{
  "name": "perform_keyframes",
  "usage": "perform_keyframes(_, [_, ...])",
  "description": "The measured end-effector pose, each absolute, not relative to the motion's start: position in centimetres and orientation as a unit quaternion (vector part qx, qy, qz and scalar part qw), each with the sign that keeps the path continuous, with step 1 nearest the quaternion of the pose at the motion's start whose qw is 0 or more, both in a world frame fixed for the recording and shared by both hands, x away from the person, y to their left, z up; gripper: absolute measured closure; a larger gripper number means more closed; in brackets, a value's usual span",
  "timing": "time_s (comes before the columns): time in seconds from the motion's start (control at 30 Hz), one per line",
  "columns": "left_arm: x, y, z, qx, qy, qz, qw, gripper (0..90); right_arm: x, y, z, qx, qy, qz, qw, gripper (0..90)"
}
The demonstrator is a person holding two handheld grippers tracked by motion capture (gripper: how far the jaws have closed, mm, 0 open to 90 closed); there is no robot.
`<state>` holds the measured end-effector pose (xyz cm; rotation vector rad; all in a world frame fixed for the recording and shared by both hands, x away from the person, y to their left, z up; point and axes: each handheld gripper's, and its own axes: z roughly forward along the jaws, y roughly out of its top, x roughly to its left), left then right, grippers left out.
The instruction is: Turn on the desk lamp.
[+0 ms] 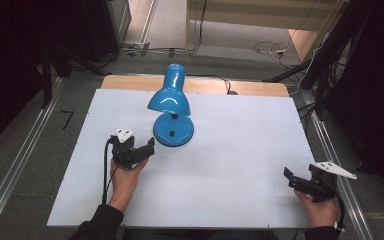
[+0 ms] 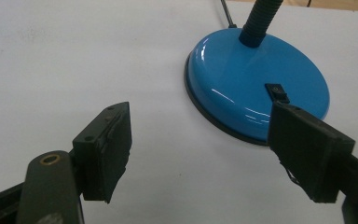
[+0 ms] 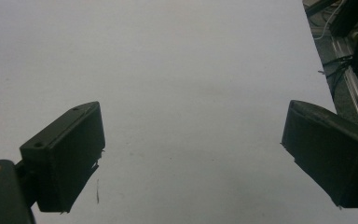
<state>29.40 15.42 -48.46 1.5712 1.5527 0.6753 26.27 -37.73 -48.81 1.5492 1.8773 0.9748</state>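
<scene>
- Blue desk lamp (image 1: 172, 107) stands on the white bench (image 1: 230, 165), left of centre, toward the far edge. Round base (image 1: 173, 130) flat on the bench; neck rises at the back of the base and the shade (image 1: 169, 98) leans toward the near side, mouth facing down over the base. Long axis runs roughly far-to-near, tilted a bit left.
- High view: whole lamp w/ shade, plus both hands and the bench edges. Left gripper view: base (image 2: 256, 88) close up, black rocker switch (image 2: 277, 92) on top of it, ribbed neck (image 2: 260, 21), cord (image 2: 227, 14) trailing off behind.
- Right gripper view: bare bench (image 3: 191, 84), rail and cables at its right edge.
- Left gripper (image 1: 139, 150): jaws wide apart, holding nothing, just beside the base, near-left of it; not touching.
- Right gripper (image 1: 300, 181): jaws wide, holding nothing, near-right corner, well apart from the lamp.
</scene>
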Motion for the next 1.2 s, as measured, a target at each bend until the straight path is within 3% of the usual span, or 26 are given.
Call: perform_keyframes(1.2, [31.1,13.9,-48.7,0.633,0.606,0.262,0.405,24.6,26.3,-37.8,-48.9,0.573,0.691,0.361,0.252,4.2])
